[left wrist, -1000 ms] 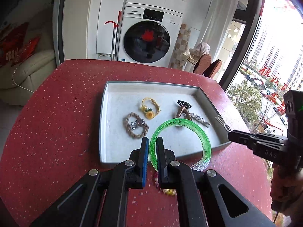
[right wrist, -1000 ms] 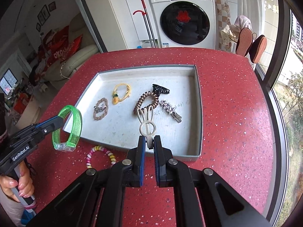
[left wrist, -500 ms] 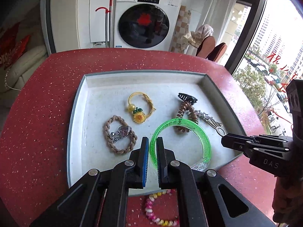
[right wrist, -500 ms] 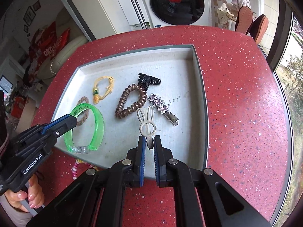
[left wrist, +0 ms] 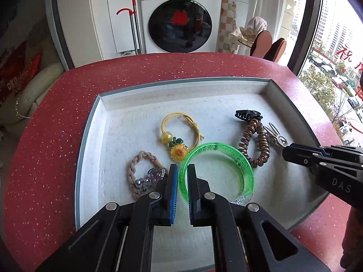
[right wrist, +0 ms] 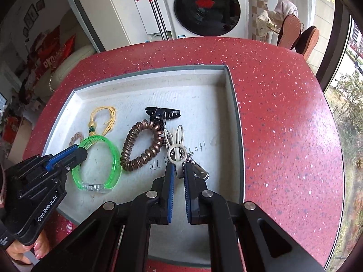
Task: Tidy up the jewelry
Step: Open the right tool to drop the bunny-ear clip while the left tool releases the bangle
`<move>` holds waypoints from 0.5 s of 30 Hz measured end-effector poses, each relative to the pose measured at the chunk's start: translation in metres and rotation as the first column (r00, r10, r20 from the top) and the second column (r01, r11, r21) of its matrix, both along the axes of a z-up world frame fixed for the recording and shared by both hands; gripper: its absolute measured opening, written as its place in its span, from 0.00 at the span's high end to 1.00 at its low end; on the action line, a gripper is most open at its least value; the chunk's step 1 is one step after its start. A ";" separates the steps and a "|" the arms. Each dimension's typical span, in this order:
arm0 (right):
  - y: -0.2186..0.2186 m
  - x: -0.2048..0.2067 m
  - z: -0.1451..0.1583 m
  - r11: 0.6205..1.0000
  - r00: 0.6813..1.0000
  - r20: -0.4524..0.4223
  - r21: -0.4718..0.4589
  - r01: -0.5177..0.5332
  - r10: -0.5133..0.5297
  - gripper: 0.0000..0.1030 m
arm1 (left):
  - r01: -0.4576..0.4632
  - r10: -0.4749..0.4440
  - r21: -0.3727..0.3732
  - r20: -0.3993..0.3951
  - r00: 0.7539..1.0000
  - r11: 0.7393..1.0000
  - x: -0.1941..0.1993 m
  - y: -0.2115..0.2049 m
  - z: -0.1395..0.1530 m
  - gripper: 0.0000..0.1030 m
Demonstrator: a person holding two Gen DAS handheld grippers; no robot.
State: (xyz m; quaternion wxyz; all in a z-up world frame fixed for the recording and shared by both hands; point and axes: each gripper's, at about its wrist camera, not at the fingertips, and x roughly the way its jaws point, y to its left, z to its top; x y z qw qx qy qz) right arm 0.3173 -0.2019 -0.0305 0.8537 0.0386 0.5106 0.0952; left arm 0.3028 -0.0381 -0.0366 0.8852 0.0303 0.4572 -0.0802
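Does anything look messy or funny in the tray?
A little. The black claw clip, brown coil tie and sparkly star clip lie bunched together, overlapping. There is scribbled writing on the tray floor. Nothing looks broken or spilled.

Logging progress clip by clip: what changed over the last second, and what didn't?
Both grippers carried their loads forward and down over the tray. The left gripper brought the green bangle from over the tray's near edge to low over its floor, beside the coil hair tie. The right gripper took the white bunny clip onto the star clip. Neither let go. The jewelry lying in the tray stayed put.
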 end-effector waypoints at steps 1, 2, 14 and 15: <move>0.001 0.000 -0.001 1.000 1.000 0.000 0.002 -0.004 0.004 0.91 | -0.005 0.005 0.004 0.002 1.000 1.000 0.001 0.000 -0.001 0.75; 0.001 -0.001 -0.002 1.000 1.000 -0.001 0.003 -0.009 0.009 0.91 | -0.007 0.007 0.005 0.000 1.000 1.000 0.002 0.000 -0.002 0.75; 0.000 -0.007 0.006 0.999 1.000 0.026 0.052 -0.017 0.016 0.58 | 0.014 -0.014 0.013 -0.001 1.000 1.000 -0.001 -0.004 -0.004 0.75; -0.001 -0.007 0.008 0.998 0.999 0.028 0.062 -0.017 0.015 0.58 | 0.015 -0.015 0.011 0.002 1.000 1.000 -0.001 -0.004 -0.003 0.75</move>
